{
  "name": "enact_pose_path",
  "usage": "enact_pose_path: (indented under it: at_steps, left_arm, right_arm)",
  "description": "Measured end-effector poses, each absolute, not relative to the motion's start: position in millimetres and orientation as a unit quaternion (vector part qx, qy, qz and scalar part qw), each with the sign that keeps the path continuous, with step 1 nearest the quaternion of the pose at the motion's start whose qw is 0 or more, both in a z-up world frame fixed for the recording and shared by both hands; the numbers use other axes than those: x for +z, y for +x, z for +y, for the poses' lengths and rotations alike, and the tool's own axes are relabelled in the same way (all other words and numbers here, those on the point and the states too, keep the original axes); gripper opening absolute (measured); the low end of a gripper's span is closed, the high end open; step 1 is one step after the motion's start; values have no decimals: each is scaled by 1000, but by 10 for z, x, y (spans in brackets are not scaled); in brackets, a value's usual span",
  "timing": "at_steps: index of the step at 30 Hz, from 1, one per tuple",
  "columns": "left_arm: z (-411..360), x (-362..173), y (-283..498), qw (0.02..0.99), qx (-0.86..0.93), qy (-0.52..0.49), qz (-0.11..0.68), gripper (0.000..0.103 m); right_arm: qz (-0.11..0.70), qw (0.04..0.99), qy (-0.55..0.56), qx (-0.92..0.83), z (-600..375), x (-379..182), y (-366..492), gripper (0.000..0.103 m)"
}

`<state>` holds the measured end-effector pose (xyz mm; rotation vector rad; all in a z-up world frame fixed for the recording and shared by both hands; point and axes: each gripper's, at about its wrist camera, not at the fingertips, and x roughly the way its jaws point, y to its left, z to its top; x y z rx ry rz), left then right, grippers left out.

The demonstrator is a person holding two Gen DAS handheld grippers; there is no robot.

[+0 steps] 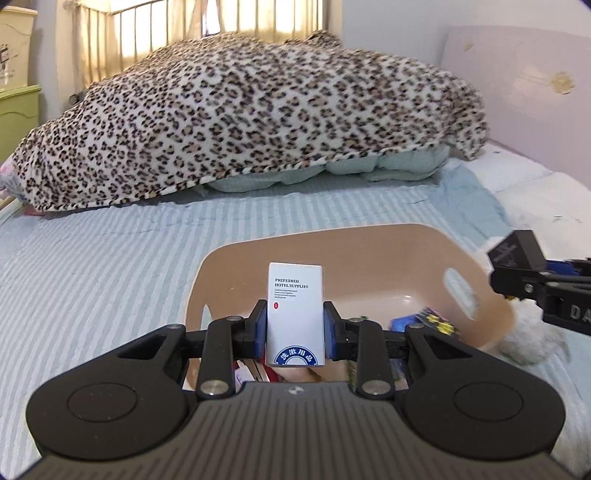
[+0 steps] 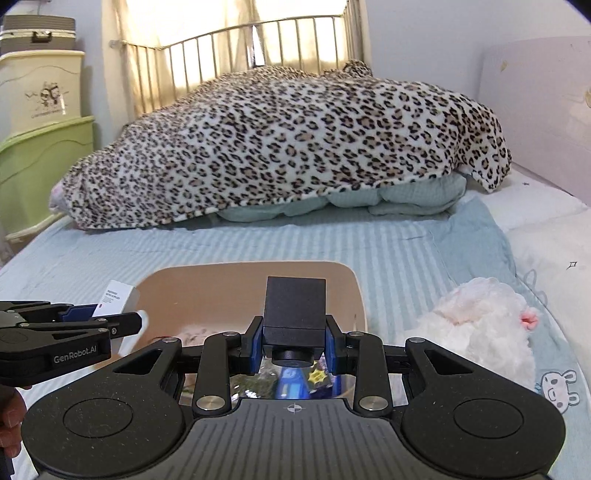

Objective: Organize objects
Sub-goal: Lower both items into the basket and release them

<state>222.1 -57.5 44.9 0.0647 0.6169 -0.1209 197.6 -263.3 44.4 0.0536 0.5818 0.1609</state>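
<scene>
Hovering over a tan basin [image 1: 491, 295] on the striped bedsheet [image 1: 110, 277], both grippers loaded: left gripper [image 1: 294, 325] clamped on an upright white box [image 1: 294, 314], right gripper [image 2: 294, 345] clamped on a black bottle [image 2: 294, 314]. Risk of either slipping, toppling past the rim toward the white plush toy [image 2: 480, 325] at right. Legible: "PREFERRED HOTEL SUPPLIES" on the box; "GenRobot.AI" on the left gripper.

Home bedroom, bed [image 2: 258, 247], leopard blanket [image 2: 288, 144], curtained window [image 2: 236, 22]
</scene>
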Motion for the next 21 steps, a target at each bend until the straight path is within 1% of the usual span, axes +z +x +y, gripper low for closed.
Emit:
enact_pose_path:
  at_steps: [8,14,17,18,19,20,21]
  left_arm:
    - [-616,60,2734,933,-28,39,356,32]
    - [-572,-183,2834,916,-34,41,397,32]
    - [-558,-218,2821,915,-36,45,400,33]
    - [-554,-216,2809,915,-35,46,399,35]
    - [-553,-211,2799,915,-36,46,399,39]
    - [-549,-199,2790,915,-36,45,399,56]
    - [-549,-179,2775,916,-37,43,397,69]
  right_arm:
    - [316,947,5,62,-2515,170,2330,29]
    - [351,934,-13,67,-2397,-26,2463,30]
    - [386,920,-14,72,-2345,-122,2523,30]
    - [387,919,-21,70,-2326,-130,2519,38]
    - [388,919,-26,70,-2314,-127,2510,40]
    - [388,919,-24,71,-2311,-115,2501,42]
    - [386,919,-19,74,-2315,-91,2484,48]
